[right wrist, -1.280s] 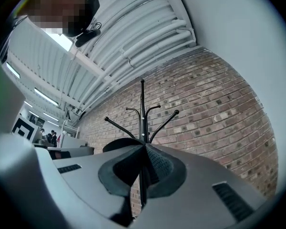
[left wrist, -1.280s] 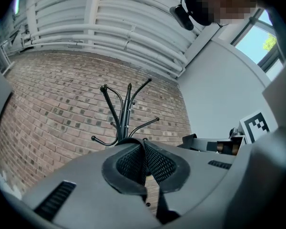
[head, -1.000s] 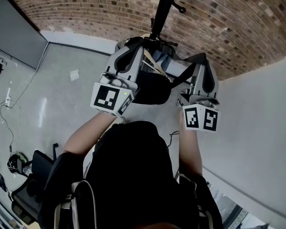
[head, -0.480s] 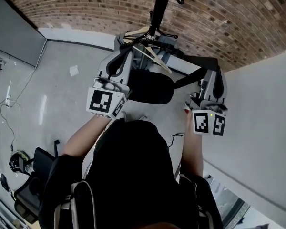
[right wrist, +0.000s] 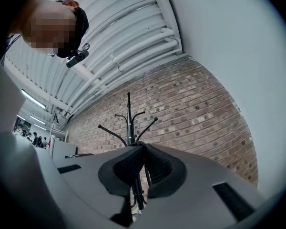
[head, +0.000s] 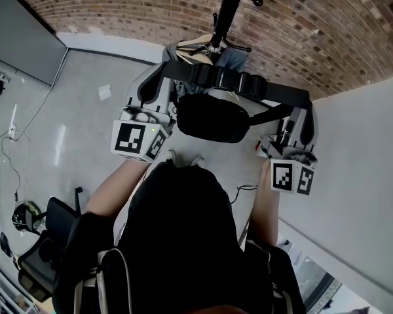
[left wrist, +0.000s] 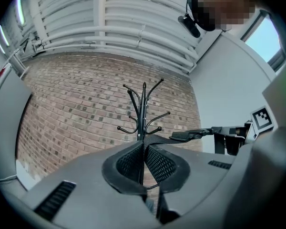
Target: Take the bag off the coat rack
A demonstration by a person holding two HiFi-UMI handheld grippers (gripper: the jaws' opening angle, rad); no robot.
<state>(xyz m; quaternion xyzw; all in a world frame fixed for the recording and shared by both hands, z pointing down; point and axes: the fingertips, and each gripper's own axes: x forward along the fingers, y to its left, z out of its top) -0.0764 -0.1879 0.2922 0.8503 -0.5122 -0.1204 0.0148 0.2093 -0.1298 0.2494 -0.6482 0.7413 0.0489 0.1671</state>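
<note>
1. A black coat rack (head: 226, 10) stands against the brick wall (head: 118, 12). Its curved hooks rise above and behind the load, and the bag seems to hang clear of them.

2. A black waist bag (head: 213, 120) hangs in mid-air in front of the rack's pole, between the person's two tools and above the pale floor (head: 85, 90). The pouch bulges and sags at the middle, which suggests soft fabric and little weight. It should swing rather than hold its shape.

3. The bag's wide webbing strap (head: 230, 80) runs nearly taut from one tool to the other, with the pouch slung below it. Woven webbing like this is probably limp but not slippery, so it gives the surest hold. The pouch itself would fold under a pinch.

4. The left gripper (left wrist: 144, 148) has its jaws pressed together on the strap's left end. In the left gripper view the webbing leaves the ribbed pads and runs off to the right.

5. The right gripper (right wrist: 143, 149) has its jaws likewise closed. A thin dark edge, seemingly the strap's other end, is nipped at the top of the pads.

6. Judged from this, a hold near each end keeps the pouch level. With only one end held, the bag would probably drop and swing.
</note>
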